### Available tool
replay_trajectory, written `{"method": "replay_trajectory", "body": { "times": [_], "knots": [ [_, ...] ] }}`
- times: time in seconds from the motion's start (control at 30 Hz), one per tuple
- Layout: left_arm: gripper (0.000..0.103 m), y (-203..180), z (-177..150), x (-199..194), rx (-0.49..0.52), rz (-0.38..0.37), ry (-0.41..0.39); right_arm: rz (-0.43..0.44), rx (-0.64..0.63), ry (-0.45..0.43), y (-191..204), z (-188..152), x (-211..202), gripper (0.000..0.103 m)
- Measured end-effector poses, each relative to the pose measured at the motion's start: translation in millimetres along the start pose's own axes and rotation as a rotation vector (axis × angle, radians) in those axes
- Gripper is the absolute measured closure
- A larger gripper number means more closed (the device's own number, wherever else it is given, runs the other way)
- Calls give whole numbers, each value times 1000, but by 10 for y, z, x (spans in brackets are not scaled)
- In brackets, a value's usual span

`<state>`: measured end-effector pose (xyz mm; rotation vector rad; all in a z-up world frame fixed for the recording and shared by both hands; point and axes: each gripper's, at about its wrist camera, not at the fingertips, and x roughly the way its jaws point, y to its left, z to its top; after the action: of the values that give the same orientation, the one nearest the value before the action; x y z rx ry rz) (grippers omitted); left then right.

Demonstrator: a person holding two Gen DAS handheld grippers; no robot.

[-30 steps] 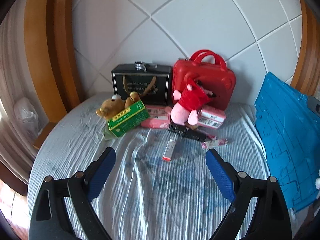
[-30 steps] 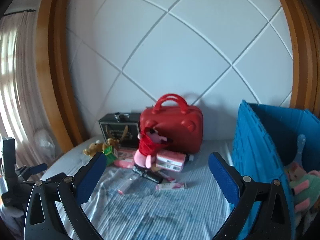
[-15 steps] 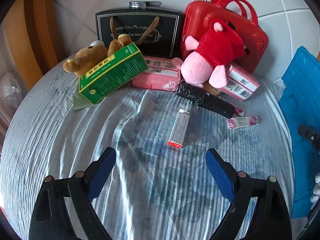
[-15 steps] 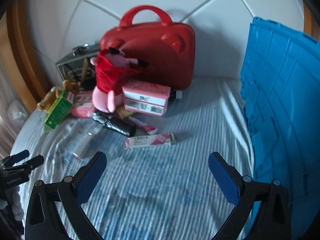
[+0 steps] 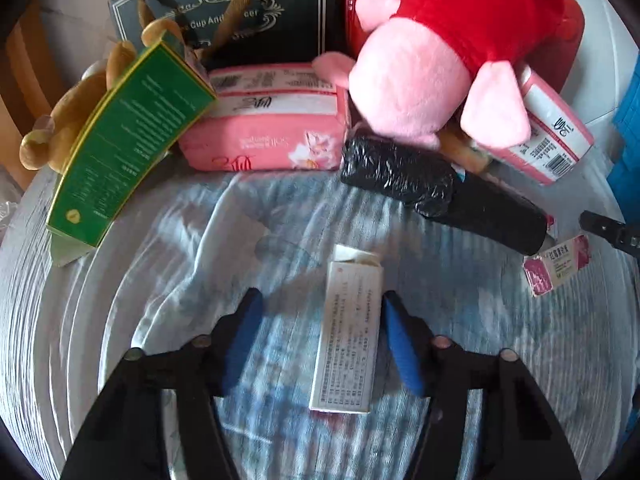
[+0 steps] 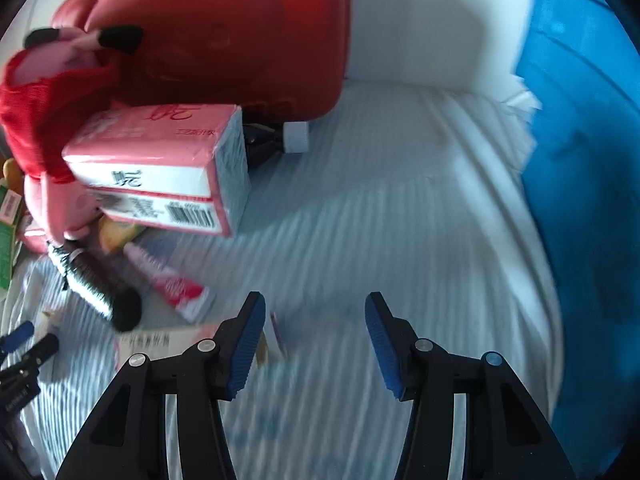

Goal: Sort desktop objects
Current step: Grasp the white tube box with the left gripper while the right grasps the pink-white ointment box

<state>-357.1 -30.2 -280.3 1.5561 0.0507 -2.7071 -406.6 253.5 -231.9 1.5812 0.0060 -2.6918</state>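
tongs closing: left tongs [image 5: 322, 336] around white carton [image 5: 347, 340], unclamped; right tongs [image 6: 314, 340] over bare sheet [image 6: 400, 208].

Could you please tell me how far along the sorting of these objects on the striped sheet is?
Barely begun. Done: nothing shows as sorted here. In hand: the left gripper is closing around the small white printed carton, not yet clamped; the right gripper is closing over bare sheet. Left: the pink plush pig in red, green box, pink tissue packs and black folded umbrella.
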Motion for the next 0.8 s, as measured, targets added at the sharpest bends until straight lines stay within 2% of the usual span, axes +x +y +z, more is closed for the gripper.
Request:
{"method": "replay_trajectory", "body": {
  "times": [0.13, 0.2, 0.33, 0.4, 0.57, 0.8],
  "knots": [
    [61, -6, -120, -95, 10, -15, 6, 49, -29, 79, 80, -167, 27, 51],
    [67, 20, -221, -165, 0, -20, 9, 62, -49, 98, 165, -370, -89, 51],
    [75, 95, -444, -320, -19, -37, 21, 169, -179, 139, 501, -847, -399, 50],
    [76, 145, -554, -399, -40, -59, 29, 178, -216, 119, 615, -952, -539, 50],
    [76, 182, -704, -515, -54, -73, 35, 220, -230, 77, 791, -859, -685, 50],
    [76, 162, -717, -543, -50, -49, 31, 229, -220, 108, 1052, -722, -525, 50]
  ]
}}
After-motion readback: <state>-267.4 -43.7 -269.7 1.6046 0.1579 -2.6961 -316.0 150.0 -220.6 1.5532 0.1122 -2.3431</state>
